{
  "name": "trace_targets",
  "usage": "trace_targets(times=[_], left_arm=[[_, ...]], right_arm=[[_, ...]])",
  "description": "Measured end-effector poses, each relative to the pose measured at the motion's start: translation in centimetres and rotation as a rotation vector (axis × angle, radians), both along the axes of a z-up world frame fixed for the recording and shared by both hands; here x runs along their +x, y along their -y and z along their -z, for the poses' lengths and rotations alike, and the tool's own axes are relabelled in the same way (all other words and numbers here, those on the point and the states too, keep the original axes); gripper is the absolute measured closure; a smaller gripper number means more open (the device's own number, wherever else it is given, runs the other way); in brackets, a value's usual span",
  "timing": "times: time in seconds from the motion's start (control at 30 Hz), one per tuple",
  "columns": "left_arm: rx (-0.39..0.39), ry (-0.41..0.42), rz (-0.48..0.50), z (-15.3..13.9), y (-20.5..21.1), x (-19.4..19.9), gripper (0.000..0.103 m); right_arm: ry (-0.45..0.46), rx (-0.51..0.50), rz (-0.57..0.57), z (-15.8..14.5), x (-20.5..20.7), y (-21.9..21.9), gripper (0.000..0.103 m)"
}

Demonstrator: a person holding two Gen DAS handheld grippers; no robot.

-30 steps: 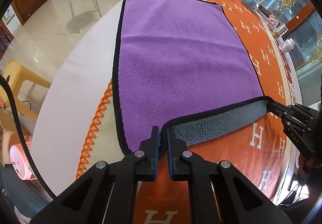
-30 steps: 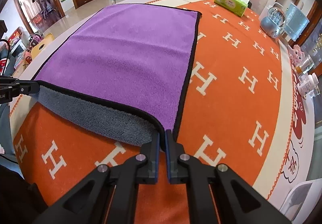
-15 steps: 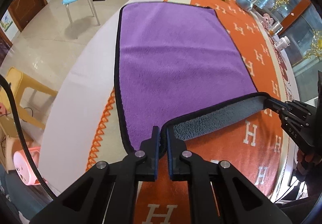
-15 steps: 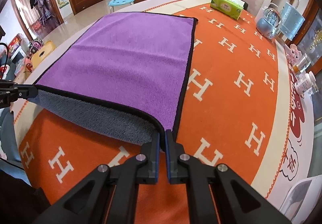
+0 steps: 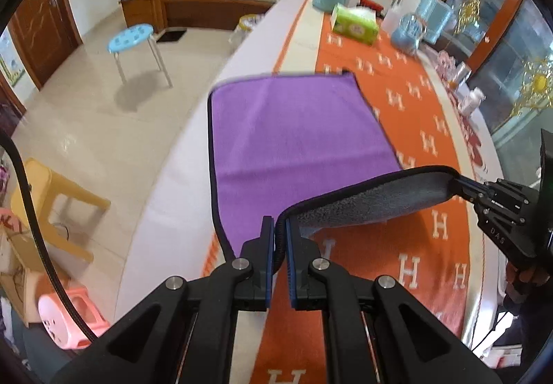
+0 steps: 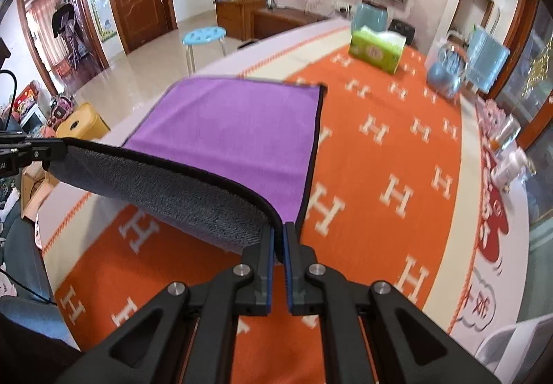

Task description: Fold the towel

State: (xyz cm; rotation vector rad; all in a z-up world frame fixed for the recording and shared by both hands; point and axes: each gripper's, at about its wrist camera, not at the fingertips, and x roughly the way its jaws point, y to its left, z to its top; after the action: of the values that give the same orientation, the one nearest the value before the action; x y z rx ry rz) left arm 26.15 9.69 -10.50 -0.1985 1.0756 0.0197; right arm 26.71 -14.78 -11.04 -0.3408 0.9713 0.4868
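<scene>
- The towel (image 5: 293,138) lies partly on the tabletop (image 5: 172,211), purple side up, with its near edge lifted off the orange H-patterned cloth (image 6: 397,176) so that the grey underside (image 6: 166,190) shows.
- The left gripper (image 5: 280,235) has its jaws clenched on the towel's near left corner, with the black hem pinched between the blue pads.
- The right gripper (image 6: 279,239) has its jaws grasping the towel's near right corner in the same way; in the left view it appears at the far end of the raised edge (image 5: 459,183).
- The raised edge sags between the two corners, and the far half of the towel rests flat.
- Beyond the towel's far edge stands a green tissue box (image 6: 376,50); a blue stool (image 5: 134,38) stands on the floor left of the towel.
</scene>
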Motion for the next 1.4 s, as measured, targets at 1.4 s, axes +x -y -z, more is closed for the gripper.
trace_targets(times=[1.4], left_arm=[[0.055, 0.201, -0.150, 3.3, -6.5, 18.5, 0.087]], right_arm=[[0.257, 0.026, 0.063, 2.5, 18.0, -7.6, 0.084]])
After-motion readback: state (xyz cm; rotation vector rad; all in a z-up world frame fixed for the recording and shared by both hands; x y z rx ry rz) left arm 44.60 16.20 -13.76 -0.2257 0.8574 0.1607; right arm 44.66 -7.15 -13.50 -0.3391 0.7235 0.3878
